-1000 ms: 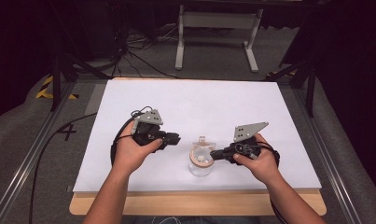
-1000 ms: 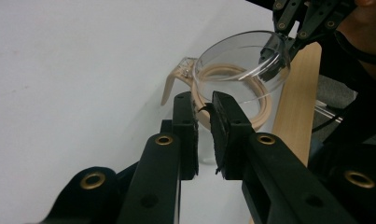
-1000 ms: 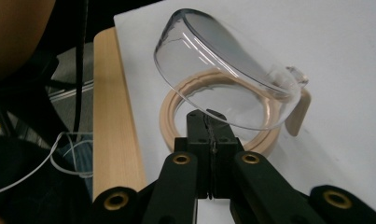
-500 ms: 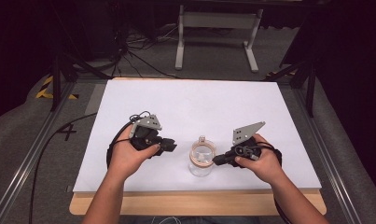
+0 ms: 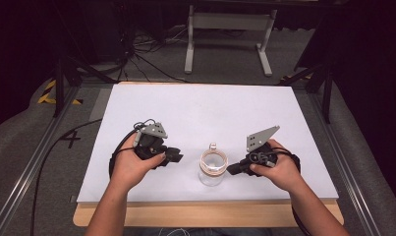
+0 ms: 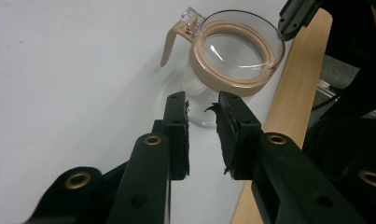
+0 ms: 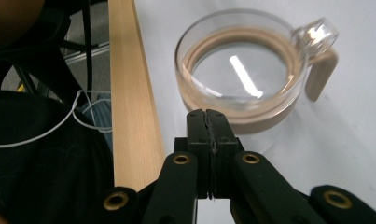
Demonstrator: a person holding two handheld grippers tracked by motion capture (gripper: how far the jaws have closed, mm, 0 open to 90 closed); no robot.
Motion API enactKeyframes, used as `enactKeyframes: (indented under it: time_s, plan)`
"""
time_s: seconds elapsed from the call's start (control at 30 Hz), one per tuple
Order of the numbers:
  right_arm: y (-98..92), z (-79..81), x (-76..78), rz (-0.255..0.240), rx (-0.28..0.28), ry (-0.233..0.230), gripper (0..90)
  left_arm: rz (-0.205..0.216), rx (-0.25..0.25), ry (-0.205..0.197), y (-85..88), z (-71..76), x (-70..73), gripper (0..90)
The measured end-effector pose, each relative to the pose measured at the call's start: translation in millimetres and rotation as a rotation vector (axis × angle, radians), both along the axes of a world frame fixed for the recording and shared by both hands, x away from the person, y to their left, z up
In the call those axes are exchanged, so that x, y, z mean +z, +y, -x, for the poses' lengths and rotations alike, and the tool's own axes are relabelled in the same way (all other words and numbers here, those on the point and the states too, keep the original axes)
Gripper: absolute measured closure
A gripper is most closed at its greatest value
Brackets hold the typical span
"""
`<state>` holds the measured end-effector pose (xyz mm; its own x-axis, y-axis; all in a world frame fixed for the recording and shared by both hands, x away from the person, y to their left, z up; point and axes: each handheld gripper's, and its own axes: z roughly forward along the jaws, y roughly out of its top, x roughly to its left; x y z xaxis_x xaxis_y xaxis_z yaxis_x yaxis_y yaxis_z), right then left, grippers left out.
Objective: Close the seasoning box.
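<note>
Left gripper (image 6: 202,107) jaws apart, just been opening, nothing between them; tips sit just short of the jar (image 6: 232,60) base, which shows at 12 o'clock beyond them in the left gripper view. Right gripper (image 7: 207,116) jaws pressed together, nothing clamped; tips just beside the jar (image 7: 241,79) wall, contact can't tell, jar at 12 o'clock in the right gripper view

High view: left gripper (image 5: 178,156) at 9 o'clock of the jar (image 5: 212,167), small gap between; right gripper (image 5: 232,168) at 3 o'clock of the jar, tips at its side. Each held in a hand, forearms coming in from 6 o'clock

Jar: clear glass, upright, tan ring round the open mouth, tan clasp (image 6: 172,39) sticking off the rim with a clear loop on it; in high view the clasp points to 12 o'clock

Jar stands on the white sheet (image 5: 210,108) that covers the bench (image 5: 210,215), near the 6 o'clock edge, about mid-width. Wood edge of the bench runs along just behind the jar in both gripper views
</note>
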<state>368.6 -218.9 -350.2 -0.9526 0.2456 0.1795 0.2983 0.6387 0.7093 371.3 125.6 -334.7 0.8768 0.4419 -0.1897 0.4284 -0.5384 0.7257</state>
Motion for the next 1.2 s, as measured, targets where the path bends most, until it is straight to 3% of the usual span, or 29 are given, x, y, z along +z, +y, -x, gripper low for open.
enactKeyframes:
  time_s: [0.07, 0.23, 0.47, 0.6, 0.63, 0.77, 0.97, 1.2]
  plan:
    - [-3.3, -1.6, 5.2, -0.033, -0.014, -0.017, 89.1, 0.015, 0.032, -0.003, 5.8, 2.2, -0.4, 71.8]
    - [-22.3, -9.5, 19.3, -0.134, -0.125, -0.069, 77.5, 0.032, 0.081, -0.007, 16.6, 3.7, -0.4, 69.6]
    - [-45.7, -19.3, 25.5, -0.186, -0.244, -0.105, 70.7, 0.049, 0.141, -0.003, 27.0, 0.4, -4.9, 66.8]
    - [-58.5, -25.7, 23.6, -0.182, -0.317, -0.130, 66.0, 0.053, 0.152, -0.003, 30.0, -2.4, -7.4, 65.7]
    - [-67.0, -29.9, 21.0, -0.179, -0.370, -0.150, 63.6, 0.050, 0.166, -0.003, 31.2, -3.9, -8.5, 64.4]
    - [-85.1, -37.8, 14.7, -0.157, -0.466, -0.170, 58.5, 0.042, 0.191, -0.011, 33.7, -7.8, -11.5, 62.8]
    - [-105.7, -48.6, 3.0, -0.137, -0.555, -0.170, 52.8, 0.026, 0.224, 0.000, 37.1, -16.8, -22.2, 60.4]
    - [-122.0, -67.2, -32.1, -0.006, -0.653, -0.155, 48.1, 0.031, 0.265, 0.038, 42.1, -28.5, -38.8, 58.9]
